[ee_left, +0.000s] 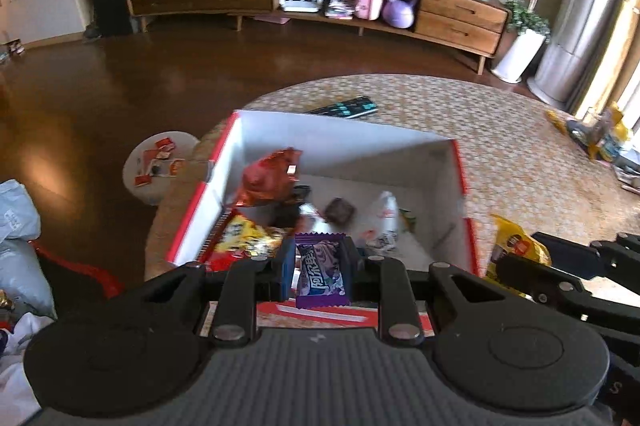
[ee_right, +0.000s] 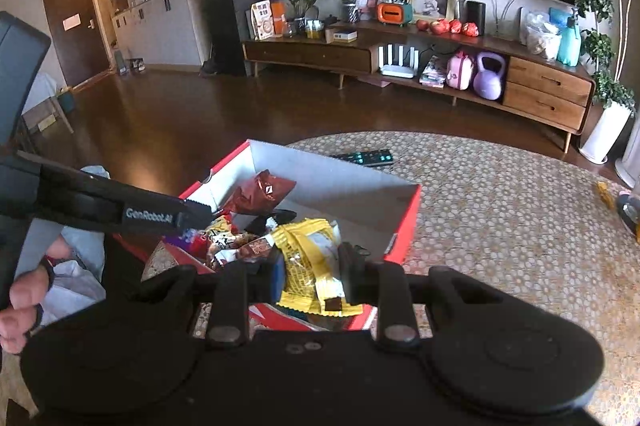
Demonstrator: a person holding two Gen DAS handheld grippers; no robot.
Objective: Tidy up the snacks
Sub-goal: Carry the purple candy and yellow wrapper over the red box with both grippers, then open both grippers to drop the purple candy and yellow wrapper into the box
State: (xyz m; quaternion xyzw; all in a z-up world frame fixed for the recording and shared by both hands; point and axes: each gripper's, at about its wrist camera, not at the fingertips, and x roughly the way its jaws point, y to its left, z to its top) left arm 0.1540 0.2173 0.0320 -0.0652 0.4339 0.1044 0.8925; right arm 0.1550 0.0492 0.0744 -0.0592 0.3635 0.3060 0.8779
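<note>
My left gripper (ee_left: 320, 266) is shut on a purple snack packet (ee_left: 321, 268), held above the near edge of a red box with white inner walls (ee_left: 344, 141). The box holds a dark red foil bag (ee_left: 268, 179), a yellow packet (ee_left: 244, 236), a small brown sweet (ee_left: 339, 211) and a white packet (ee_left: 385, 222). My right gripper (ee_right: 312, 276) is shut on a yellow snack packet (ee_right: 310, 262), over the same box (ee_right: 340, 181) at its near right side. That yellow packet (ee_left: 516, 250) and the right gripper's arm show at the right of the left wrist view.
The box rests on a round patterned table (ee_right: 500, 209) with a remote control (ee_right: 366, 157) behind it. A white stool (ee_left: 160, 161) with small packets stands left of the table. A hand (ee_right: 20, 310) holds the left gripper's handle. More items lie at the table's far right (ee_left: 600, 137).
</note>
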